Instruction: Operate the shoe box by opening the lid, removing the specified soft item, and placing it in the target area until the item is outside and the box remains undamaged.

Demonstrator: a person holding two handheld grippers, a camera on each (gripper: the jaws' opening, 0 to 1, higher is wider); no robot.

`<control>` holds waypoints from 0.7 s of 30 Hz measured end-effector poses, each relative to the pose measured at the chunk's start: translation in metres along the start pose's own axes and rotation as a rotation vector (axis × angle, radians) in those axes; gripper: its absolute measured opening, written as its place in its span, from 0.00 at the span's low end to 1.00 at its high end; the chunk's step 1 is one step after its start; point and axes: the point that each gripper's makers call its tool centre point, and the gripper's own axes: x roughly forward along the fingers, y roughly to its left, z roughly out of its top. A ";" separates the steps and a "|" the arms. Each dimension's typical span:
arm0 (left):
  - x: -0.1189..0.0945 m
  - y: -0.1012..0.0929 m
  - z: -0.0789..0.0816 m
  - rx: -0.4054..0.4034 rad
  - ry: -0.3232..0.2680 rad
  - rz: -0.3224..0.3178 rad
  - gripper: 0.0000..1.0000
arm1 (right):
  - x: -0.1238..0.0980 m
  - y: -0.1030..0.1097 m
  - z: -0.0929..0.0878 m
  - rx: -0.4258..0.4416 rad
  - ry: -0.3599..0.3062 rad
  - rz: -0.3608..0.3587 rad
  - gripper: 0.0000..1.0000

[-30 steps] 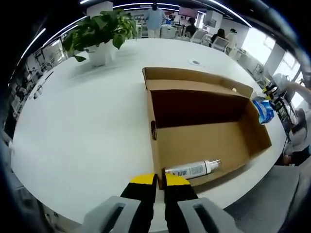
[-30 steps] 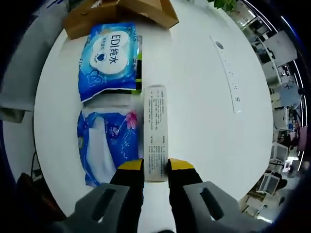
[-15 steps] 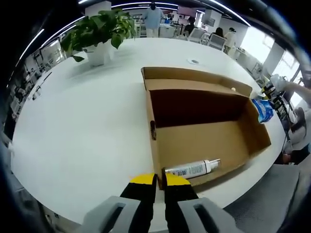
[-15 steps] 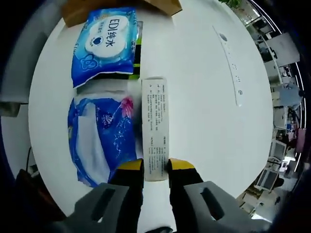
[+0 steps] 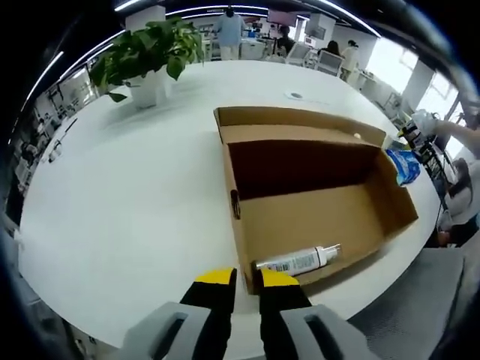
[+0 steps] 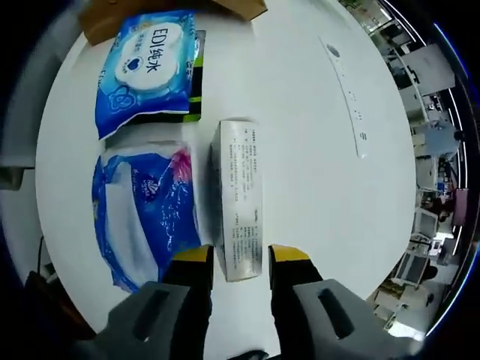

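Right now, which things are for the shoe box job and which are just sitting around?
For the job:
shoe box, lid open
blue soft packs on the table, outside the box
right hand-held gripper

Just lying about:
spray bottle in the box
long white carton
potted plant

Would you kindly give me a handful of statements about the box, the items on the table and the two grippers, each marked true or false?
1. The cardboard shoe box lies open. True.
2. The box holds two spray bottles. False: one spray bottle lies inside, by the near wall.
3. The right gripper has its jaws apart around the end of a long white carton. True.
4. The blue wipes pack lies inside the box. False: it lies on the white table.
5. The potted plant stands in the box. False: it stands on the table beyond it.
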 end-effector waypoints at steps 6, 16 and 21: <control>-0.008 0.001 0.006 0.056 -0.011 -0.006 0.23 | -0.011 -0.004 0.001 0.029 -0.016 -0.040 0.36; -0.034 -0.005 0.027 0.266 -0.009 -0.069 0.31 | -0.044 0.009 0.014 0.088 -0.077 -0.072 0.44; -0.040 -0.007 0.032 0.358 0.005 -0.105 0.33 | -0.064 0.021 0.023 0.147 -0.139 -0.090 0.50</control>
